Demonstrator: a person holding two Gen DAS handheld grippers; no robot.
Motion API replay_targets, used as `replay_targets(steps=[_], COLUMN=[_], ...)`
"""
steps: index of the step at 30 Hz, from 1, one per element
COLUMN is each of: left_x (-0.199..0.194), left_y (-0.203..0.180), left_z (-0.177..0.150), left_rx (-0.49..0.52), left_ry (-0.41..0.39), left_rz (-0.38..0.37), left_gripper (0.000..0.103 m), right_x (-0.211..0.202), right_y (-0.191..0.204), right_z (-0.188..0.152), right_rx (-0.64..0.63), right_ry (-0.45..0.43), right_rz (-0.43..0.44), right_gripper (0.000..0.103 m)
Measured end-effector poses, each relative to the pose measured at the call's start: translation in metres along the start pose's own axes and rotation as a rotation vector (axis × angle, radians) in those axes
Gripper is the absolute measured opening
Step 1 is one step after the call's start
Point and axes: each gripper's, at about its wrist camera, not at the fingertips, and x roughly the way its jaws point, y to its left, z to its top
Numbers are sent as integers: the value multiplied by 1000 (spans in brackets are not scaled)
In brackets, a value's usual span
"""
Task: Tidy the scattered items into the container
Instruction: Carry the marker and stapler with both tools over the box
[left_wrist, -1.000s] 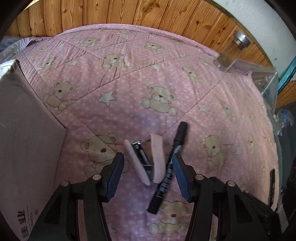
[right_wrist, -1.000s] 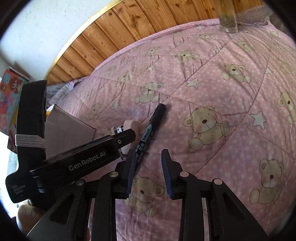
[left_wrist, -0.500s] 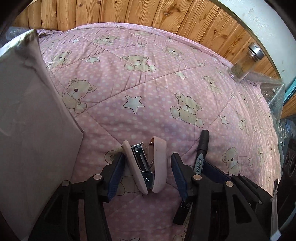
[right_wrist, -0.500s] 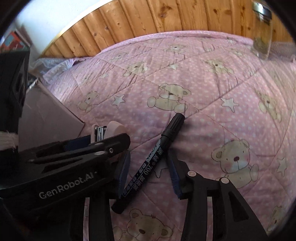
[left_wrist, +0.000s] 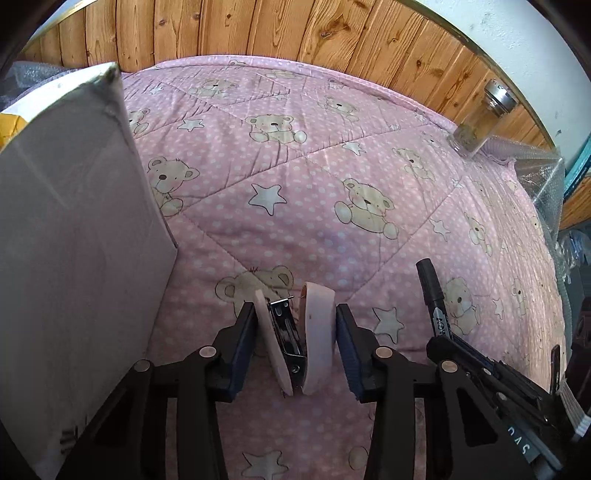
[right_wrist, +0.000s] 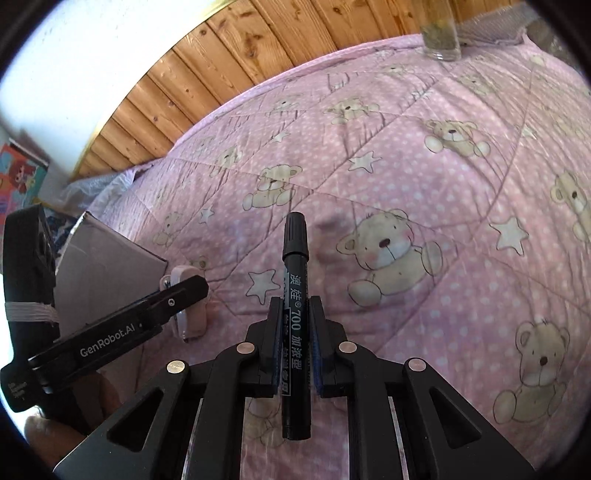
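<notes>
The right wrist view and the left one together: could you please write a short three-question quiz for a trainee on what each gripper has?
1. True or false: the right gripper is shut on the black marker.
2. Multiple choice: what sits between the jaws of the left gripper? A) a glass jar B) a pink stapler C) a marker
3. Fill in: the cardboard box stands to the ___ of the left gripper in the left wrist view.

Key:
1. True; both pads press the marker's barrel.
2. B; the pink stapler is between the pads, and the glass jar stands far off by the wooden wall.
3. Left.
</notes>
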Motion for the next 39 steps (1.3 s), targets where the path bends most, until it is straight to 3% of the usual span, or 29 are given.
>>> replay_targets(steps=[17, 28, 39], left_x=[-66, -109, -170], left_y=[-17, -20, -11], left_z=[-73, -117, -152], left_rx=[32, 69, 48], left_ry=[11, 3, -60], left_rz=[-53, -80, -135], left_gripper=[42, 42, 42], right_x=[-68, -120, -177], right_y=[19, 58, 91], right_z=[-71, -105, -138], right_rx=[-34, -146, -180], right_ry=[2, -26, -85], right_rz=[-27, -61, -64], right_gripper=[13, 13, 13])
